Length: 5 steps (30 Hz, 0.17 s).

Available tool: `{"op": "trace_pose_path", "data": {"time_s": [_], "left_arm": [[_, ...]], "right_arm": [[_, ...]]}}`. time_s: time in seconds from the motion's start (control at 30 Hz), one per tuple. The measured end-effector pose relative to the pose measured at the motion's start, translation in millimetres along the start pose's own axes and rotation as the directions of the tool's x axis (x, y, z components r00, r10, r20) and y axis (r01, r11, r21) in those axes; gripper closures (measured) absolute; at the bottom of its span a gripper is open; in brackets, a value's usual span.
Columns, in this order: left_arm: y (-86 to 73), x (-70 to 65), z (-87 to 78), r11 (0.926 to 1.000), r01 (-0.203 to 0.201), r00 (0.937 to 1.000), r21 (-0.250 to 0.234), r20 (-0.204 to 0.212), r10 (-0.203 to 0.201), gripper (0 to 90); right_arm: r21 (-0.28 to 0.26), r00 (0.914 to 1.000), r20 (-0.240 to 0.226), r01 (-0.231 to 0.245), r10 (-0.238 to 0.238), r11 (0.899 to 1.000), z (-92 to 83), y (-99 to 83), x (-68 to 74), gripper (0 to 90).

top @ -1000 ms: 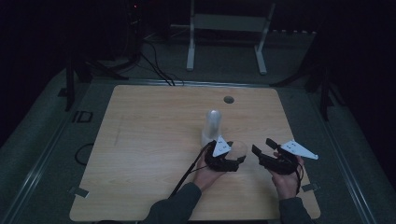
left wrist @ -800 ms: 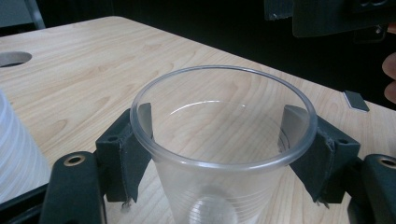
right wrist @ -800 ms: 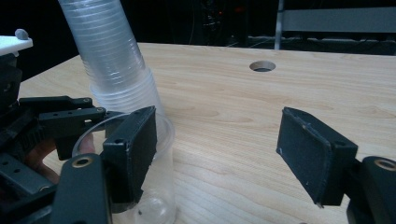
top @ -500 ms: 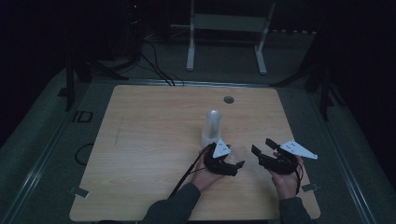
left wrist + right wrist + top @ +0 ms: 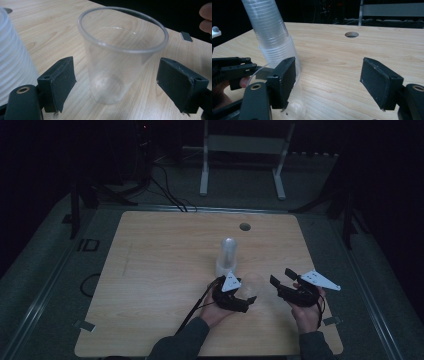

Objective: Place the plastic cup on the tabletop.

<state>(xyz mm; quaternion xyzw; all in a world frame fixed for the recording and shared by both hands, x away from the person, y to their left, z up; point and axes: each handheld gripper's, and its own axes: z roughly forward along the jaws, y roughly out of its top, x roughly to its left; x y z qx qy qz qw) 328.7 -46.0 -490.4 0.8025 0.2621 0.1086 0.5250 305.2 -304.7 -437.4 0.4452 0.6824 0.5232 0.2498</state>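
Wooden table (image 5: 150, 270) bears our clear cup (image 5: 120, 57) upright between the wide, just-opened left gripper (image 5: 122, 85); right gripper (image 5: 332, 85) wide, empty. Nudging either jaw could topple it.

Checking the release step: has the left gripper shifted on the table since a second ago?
Barely. Left gripper stays just below the cup stack; its jaws have just been opening, standing clear of the single cup.

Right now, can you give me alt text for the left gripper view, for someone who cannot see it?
A single clear plastic cup stands upright on the wooden table between the left gripper's two black jaws, which are open and clear of its sides. A stack of clear cups rises at the left edge, and fingertips show at the top right.
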Motion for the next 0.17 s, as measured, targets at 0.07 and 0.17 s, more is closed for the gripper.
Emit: {"op": "trace_pose_path", "data": {"time_s": [0.07,0.17], "left_arm": [[-3.4,0.1,-1.9,1.0,0.004,1.0,0.001,0.001,-0.004,15.2],[-6.0,0.1,-3.6,1.0,0.006,1.0,0.004,0.001,-0.006,15.1]], "right_arm": [[-0.001,1.0,0.001,0.0,0.0,1.0,0.1,-0.3,-0.3,28.4],[-0.002,1.0,0.003,-0.002,0.002,1.0,0.0,0.2,-0.9,28.2]]}}
